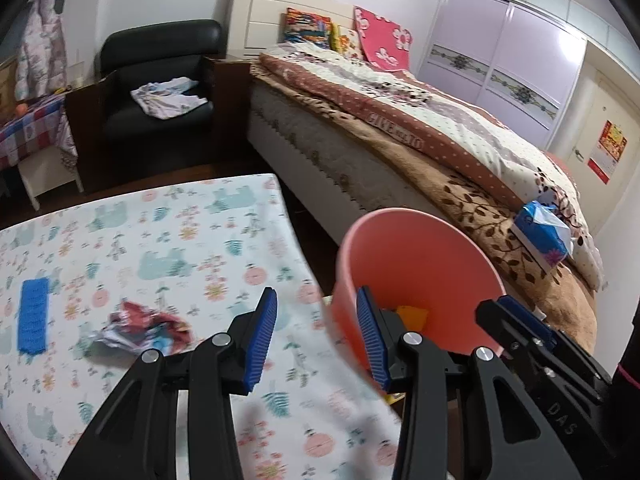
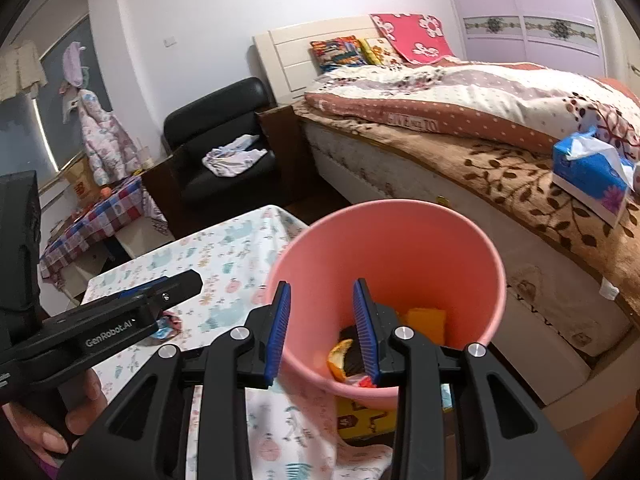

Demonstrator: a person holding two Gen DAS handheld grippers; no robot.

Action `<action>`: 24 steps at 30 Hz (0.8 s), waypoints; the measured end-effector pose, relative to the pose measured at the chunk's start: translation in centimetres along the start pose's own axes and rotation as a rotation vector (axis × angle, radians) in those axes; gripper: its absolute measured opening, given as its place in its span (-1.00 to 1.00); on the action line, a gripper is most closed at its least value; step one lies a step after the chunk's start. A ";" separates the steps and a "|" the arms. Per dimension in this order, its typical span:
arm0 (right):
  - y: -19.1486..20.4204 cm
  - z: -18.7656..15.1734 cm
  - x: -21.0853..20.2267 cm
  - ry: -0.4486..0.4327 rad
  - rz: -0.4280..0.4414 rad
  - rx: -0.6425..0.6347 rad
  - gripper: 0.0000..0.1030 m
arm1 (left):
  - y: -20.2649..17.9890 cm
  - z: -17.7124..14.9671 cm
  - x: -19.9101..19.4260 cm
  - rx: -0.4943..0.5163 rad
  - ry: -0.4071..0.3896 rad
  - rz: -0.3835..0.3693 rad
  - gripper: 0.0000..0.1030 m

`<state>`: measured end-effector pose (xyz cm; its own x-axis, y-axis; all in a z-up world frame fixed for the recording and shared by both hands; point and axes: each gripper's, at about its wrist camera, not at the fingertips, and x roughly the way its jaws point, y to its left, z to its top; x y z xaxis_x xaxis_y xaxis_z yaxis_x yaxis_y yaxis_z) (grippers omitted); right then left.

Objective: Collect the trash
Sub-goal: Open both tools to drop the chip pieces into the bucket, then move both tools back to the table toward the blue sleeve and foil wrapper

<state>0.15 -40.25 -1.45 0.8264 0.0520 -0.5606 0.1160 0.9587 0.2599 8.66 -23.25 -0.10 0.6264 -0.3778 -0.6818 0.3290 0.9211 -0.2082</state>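
Note:
A pink bin [image 2: 400,248] stands beside the table's right edge and holds orange peel [image 2: 340,356], a yellow piece and other scraps. It also shows in the left wrist view [image 1: 416,264]. My right gripper [image 2: 320,320] is open and empty, its jaws straddling the bin's near rim. My left gripper [image 1: 316,332] is open and empty over the table's right edge. A crumpled red, white and blue wrapper [image 1: 140,326] lies on the floral tablecloth [image 1: 160,240], left of the left gripper. A flat blue strip [image 1: 34,316] lies further left.
A bed [image 1: 400,128] with blankets runs along the right, with a blue tissue pack [image 1: 542,236] on it. A black armchair [image 1: 160,76] with clothes stands behind the table. A yellow box [image 2: 360,420] sits on the floor under the bin.

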 end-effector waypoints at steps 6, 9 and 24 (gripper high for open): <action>2.6 -0.5 0.0 0.011 0.053 -0.033 -0.36 | 2.6 -0.7 -1.5 -0.020 -0.006 0.042 -0.21; 4.1 -1.0 0.2 0.028 0.079 -0.058 -0.36 | 4.4 -1.2 -2.4 -0.037 -0.014 0.070 -0.21; 9.6 -2.9 1.8 0.103 0.168 -0.161 -0.36 | 14.3 -3.9 -5.4 -0.164 -0.002 0.214 -0.21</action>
<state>1.15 -30.18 -2.23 0.7650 0.2350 -0.5997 -0.1146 0.9659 0.2323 7.26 -7.69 -2.15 0.6710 -0.1734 -0.7209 0.0703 0.9828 -0.1709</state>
